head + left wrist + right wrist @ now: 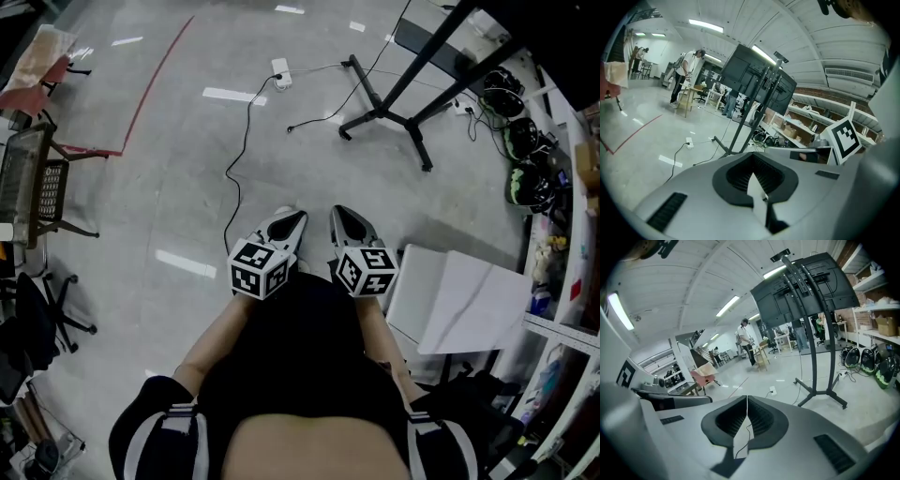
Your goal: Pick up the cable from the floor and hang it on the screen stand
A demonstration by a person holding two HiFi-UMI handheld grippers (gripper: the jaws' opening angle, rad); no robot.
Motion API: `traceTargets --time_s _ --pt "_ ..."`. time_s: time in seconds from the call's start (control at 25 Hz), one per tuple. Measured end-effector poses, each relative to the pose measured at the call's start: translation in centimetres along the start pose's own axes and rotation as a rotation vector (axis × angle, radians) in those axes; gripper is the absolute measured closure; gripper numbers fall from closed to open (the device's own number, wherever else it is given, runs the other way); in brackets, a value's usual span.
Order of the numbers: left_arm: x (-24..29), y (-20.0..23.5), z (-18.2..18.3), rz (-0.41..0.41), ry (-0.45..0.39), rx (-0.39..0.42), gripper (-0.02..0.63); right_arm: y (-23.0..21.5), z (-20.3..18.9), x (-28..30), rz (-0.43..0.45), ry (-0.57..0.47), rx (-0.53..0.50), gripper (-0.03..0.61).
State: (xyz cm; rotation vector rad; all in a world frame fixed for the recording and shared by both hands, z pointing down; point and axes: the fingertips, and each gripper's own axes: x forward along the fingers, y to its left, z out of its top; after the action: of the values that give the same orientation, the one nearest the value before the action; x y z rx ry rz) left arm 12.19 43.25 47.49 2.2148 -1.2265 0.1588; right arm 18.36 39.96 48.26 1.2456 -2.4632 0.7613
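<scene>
Only in gripper views, screens (773, 305) atop stand (813, 366)

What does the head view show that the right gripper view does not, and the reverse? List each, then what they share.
Only the head view: the holder's lap, the mesh chair and the red floor line. Only the right gripper view: the screen atop its stand, a ceiling light and a distant standing person. Both: the stand's base, the power strip, the black floor cable and the helmets.
</scene>
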Motion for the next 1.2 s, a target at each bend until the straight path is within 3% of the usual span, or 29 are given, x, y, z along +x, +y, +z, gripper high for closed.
traceTargets --time_s 0.72,1.2 --pt "8.8 6.4 9.6 -0.017 0.013 0.017 0.611 -3.2 7.1 8.3 0.003 0.047 0.029 0.556" --pt "9.8 10.6 11.7 -0.011 0.019 -0.002 0.611 -3.7 9.8 12.9 0.003 0.061 0.024 0.556"
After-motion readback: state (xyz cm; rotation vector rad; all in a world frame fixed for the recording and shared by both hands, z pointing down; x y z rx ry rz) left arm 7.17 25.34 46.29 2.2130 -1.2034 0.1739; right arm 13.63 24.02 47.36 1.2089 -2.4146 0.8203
